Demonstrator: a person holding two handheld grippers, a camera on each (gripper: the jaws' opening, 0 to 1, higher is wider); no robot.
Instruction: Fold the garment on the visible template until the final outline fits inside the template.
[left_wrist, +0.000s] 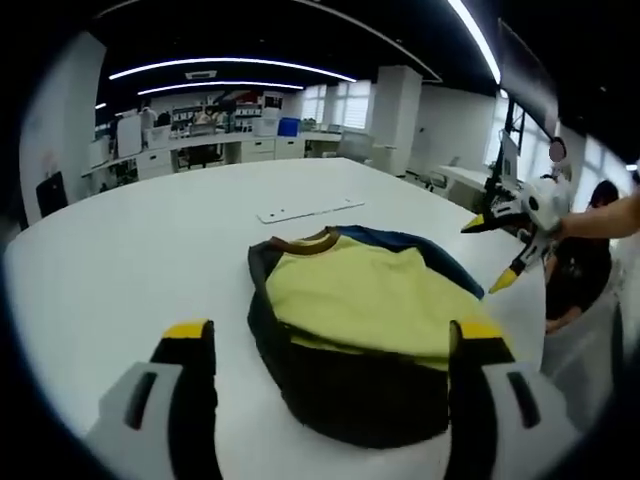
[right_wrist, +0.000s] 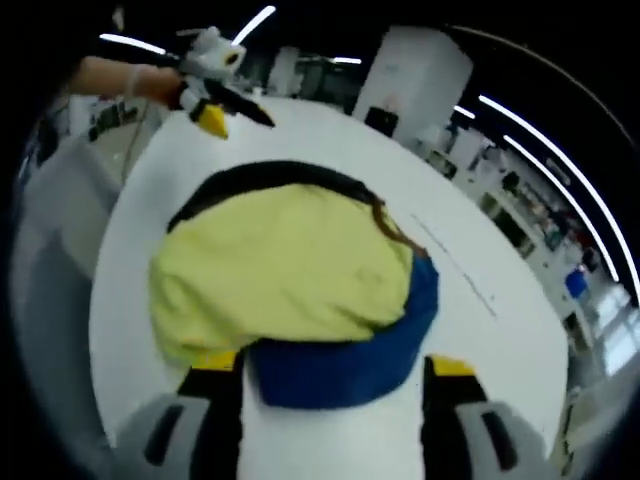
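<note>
While one folded garment (left_wrist: 365, 320) lies on the table (left_wrist: 150, 250), two tools — left (left_wrist: 330, 345), right (right_wrist: 330, 370) — gape released.

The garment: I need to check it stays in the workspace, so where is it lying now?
The garment lies on the white table, just ahead of the left gripper in the left gripper view, and right before the right gripper in the right gripper view.

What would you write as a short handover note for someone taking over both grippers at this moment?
Left gripper: open, holding nothing, fingers either side of the garment's near edge.
Right gripper: open, holding nothing, at the blue part.
The garment lies bunched in a yellow, black and blue heap on the white table.
Done: partly gathered. I cannot make out a template.
Left: find the template, fold flat inside its outline.
</note>
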